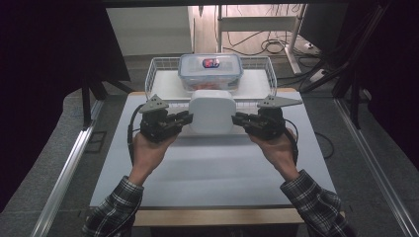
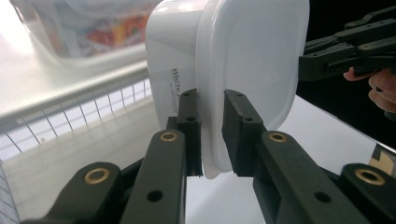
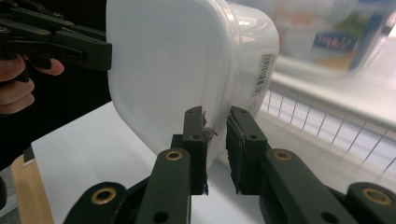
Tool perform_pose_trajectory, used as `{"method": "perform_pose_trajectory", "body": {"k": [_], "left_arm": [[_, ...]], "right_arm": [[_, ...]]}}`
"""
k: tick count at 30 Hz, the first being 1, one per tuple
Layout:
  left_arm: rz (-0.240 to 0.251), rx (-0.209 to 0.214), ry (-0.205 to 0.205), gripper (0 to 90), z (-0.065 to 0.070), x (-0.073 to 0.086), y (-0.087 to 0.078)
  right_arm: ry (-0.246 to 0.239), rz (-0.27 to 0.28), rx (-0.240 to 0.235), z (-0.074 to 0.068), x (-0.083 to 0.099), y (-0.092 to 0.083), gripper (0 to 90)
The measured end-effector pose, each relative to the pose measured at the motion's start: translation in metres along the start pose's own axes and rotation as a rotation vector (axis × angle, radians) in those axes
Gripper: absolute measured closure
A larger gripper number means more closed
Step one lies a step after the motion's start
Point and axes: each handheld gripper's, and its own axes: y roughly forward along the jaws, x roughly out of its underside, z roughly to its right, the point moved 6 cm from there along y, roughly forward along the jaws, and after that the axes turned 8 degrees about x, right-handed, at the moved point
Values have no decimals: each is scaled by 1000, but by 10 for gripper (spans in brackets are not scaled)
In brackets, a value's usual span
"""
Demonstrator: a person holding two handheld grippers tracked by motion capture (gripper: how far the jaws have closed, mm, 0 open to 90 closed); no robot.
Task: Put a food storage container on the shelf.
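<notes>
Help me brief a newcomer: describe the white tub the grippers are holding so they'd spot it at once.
On the white table, just in front of the wire basket, a white tub is held by its rim between the left gripper and right gripper. Unlike the clear, labelled box in the basket, it is opaque white.

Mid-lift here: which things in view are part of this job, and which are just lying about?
In the job:
- white container, held by its rim on both sides
- left gripper, shut on its rim
- right gripper, shut on its rim
- wire basket, just behind it

Lying about:
- clear lidded box in the basket
- cables on the floor
</notes>
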Motion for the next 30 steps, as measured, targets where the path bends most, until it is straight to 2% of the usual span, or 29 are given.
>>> {"method": "perform_pose_trajectory", "body": {"k": [3, 9, 14, 20, 25, 30], "left_arm": [[6, -4, 2, 775, -1, -6, -1], [22, -2, -3, 773, -8, -22, -1], [40, -1, -8, 773, -14, -37, 1], [54, -6, -14, 773, -21, -55, 2], [52, 1, -14, 773, -29, -71, 3], [53, 5, -17, 773, -33, -80, 6]], "right_arm": [[-7, 12, 3, 0, -8, -1, 781], [-29, 51, 21, 5, -37, -4, 784], [-31, 62, 35, 9, -50, -2, 783], [-26, 76, 51, 17, -66, 3, 781], [-3, 88, 53, 24, -78, 8, 778], [3, 96, 57, 30, -86, 11, 777]]}}
